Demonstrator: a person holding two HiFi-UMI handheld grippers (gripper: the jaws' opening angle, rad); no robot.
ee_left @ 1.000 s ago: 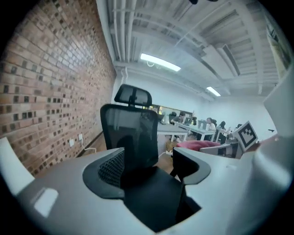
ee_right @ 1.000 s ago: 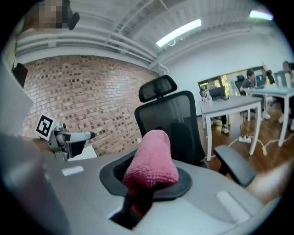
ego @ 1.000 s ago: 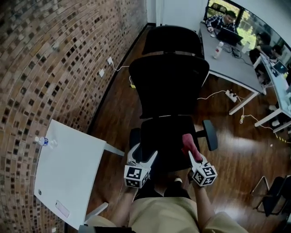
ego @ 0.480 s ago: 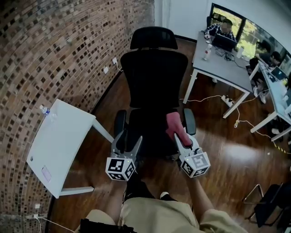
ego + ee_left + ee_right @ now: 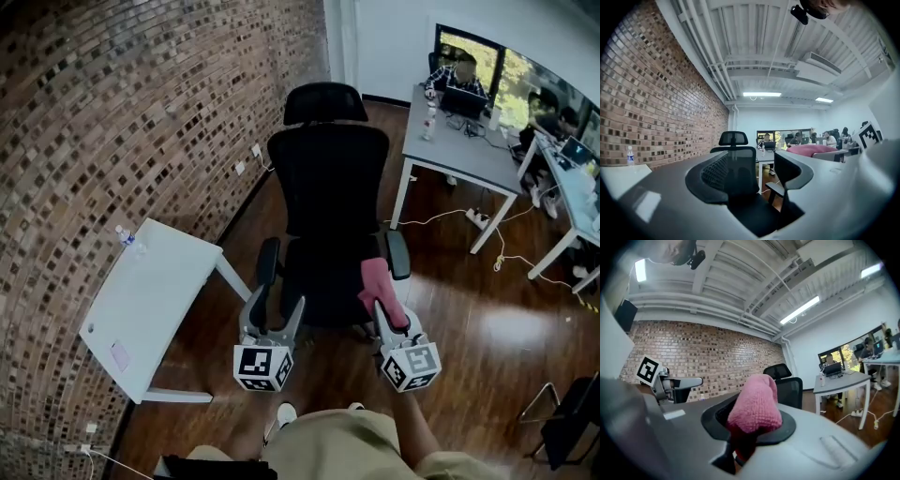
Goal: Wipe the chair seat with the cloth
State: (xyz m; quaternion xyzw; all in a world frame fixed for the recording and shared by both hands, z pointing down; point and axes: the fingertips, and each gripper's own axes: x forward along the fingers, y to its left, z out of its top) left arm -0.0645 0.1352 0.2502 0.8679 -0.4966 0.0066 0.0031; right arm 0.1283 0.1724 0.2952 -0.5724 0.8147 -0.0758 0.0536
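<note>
right gripper [image 5: 389,315] clamps the pink cloth [image 5: 377,281] over the right side of the black chair seat [image 5: 319,281]. left gripper [image 5: 273,317], jaws apart and empty, points at the seat's front. white table [image 5: 141,309] with water bottle [image 5: 125,235] stands to its left. ceiling lights [image 5: 761,94] appear only in gripper views.

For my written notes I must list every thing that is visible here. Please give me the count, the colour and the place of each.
chair: one, black, centre, in front of both claws
cloth: one, pink, held in the right claw
table: one, white, left of the chair
bottle: one, clear, on the table's far corner
desk: one, grey, far right
wall: one, brown brick, left side
left claw: one, open, empty
right claw: one, shut on the cloth
</note>
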